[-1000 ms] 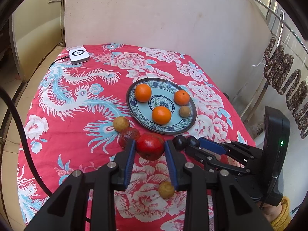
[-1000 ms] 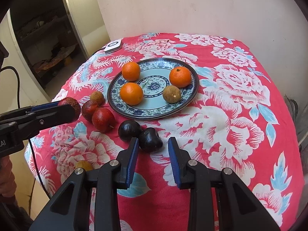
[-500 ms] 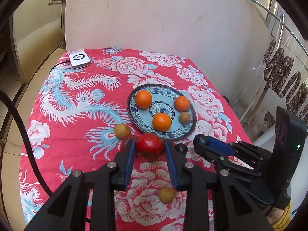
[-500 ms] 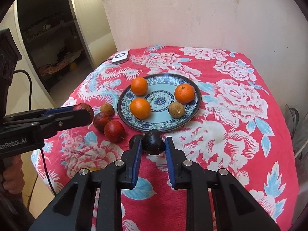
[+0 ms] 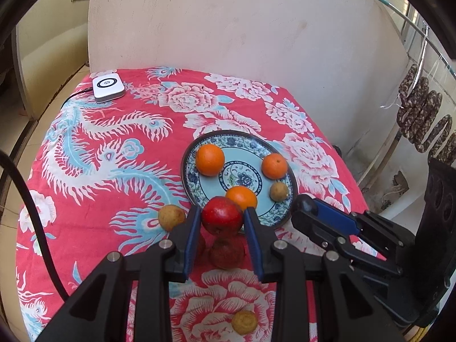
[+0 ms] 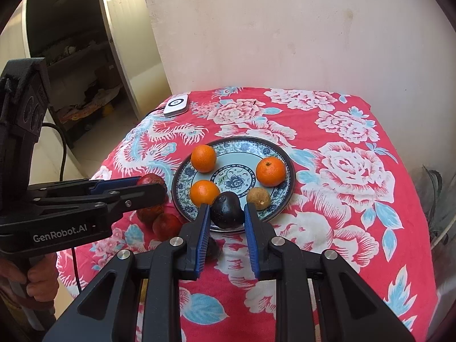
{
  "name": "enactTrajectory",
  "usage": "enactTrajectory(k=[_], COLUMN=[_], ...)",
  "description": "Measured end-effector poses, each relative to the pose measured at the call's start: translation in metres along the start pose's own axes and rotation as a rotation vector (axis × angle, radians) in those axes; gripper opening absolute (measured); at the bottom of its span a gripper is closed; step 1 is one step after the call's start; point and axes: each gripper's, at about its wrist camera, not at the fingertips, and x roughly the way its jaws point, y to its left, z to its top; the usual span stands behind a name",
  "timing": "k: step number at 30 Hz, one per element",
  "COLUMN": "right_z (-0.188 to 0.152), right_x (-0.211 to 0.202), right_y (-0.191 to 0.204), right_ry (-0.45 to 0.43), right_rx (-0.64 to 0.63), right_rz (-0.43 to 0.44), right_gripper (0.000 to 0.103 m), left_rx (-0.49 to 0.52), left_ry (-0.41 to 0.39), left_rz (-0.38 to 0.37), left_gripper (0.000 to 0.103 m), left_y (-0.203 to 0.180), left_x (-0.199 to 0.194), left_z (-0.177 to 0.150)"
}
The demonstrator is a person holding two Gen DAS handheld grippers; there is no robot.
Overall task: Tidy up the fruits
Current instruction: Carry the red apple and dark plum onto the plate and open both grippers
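While a red fruit (image 5: 222,219) is clamped by the left gripper (image 5: 221,222) and a dark fruit (image 6: 227,210) by the right gripper (image 6: 225,213), the oranges (image 6: 204,193) on the plate (image 6: 280,199) could be knocked at set-down.

Plate (image 6: 280,199) sits mid-table (image 6: 356,228), wall behind. On it: three oranges (image 6: 203,158), two at the left and one at the right, and a small fruit (image 6: 258,198) at the near right. Device (image 6: 176,105) lies at the far left corner. Two fruits (image 6: 166,226) lie on the cloth just left of the plate's near edge; another (image 5: 244,322) sits nearer still. Left gripper (image 5: 221,219) holds a fruit (image 5: 222,215) above the cloth beside the plate's near left rim. Right gripper (image 6: 226,212) holds a fruit (image 6: 227,210) over the near rim.
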Motion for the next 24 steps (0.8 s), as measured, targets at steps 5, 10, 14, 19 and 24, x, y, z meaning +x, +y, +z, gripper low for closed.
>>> enactTrajectory(k=[5, 10, 14, 19, 24], right_z=[0.001, 0.000, -0.002, -0.003, -0.003], right_x=[0.009, 0.018, 0.023, 0.025, 0.026], right_y=[-0.001, -0.002, -0.001, 0.000, 0.000], right_ry=[0.015, 0.031, 0.045, 0.050, 0.053], right_rx=[-0.003, -0.009, -0.014, -0.020, -0.008], right_rz=[-0.003, -0.009, -0.006, -0.009, -0.001], right_gripper=[0.025, 0.025, 0.025, 0.025, 0.025], left_rx=[-0.019, -0.025, -0.027, -0.028, -0.025], left_ry=[0.011, -0.002, -0.002, -0.015, -0.016], left_rz=[0.009, 0.014, 0.016, 0.030, 0.022], left_gripper=[0.033, 0.033, 0.033, 0.033, 0.033], left_y=[0.004, 0.003, 0.002, 0.003, 0.003], left_x=[0.015, 0.022, 0.027, 0.029, 0.030], left_z=[0.004, 0.007, 0.009, 0.009, 0.009])
